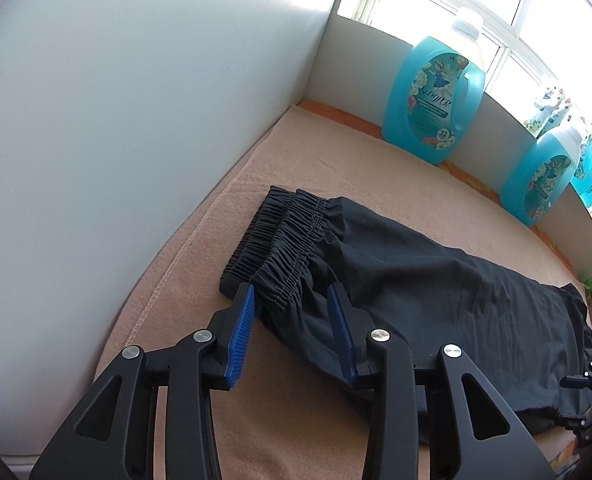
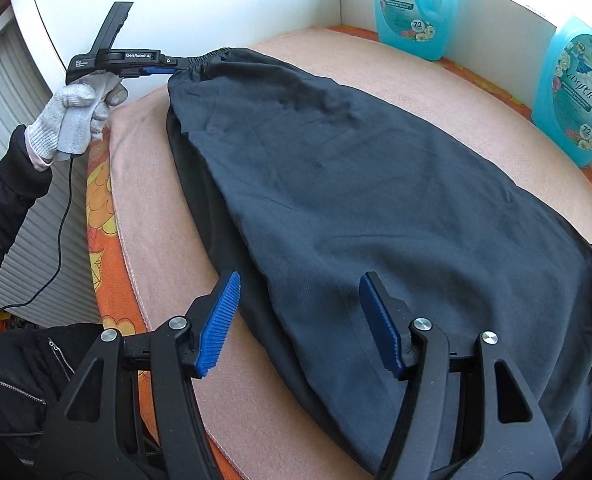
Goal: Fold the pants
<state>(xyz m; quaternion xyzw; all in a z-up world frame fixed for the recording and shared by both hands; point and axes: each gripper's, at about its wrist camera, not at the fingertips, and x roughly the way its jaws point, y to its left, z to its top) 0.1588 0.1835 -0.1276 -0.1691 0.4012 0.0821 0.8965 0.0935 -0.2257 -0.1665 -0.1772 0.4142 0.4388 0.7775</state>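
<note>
Black pants (image 1: 416,280) lie flat on a peach blanket (image 1: 328,160), legs folded together. Their gathered elastic waistband (image 1: 284,236) is at the left end. My left gripper (image 1: 292,300) is open, its blue pads on either side of the waistband's near corner. In the right wrist view the pants (image 2: 376,184) stretch away toward the left gripper (image 2: 164,66), which sits at the waistband (image 2: 212,56). My right gripper (image 2: 300,280) is open, its blue fingers low over the pants' near edge at the leg end.
Teal detergent bottles (image 1: 432,92) (image 1: 544,180) stand along the back ledge under a window. A white wall (image 1: 136,120) borders the blanket on the left. An orange patterned cover (image 2: 104,216) shows at the table's front edge.
</note>
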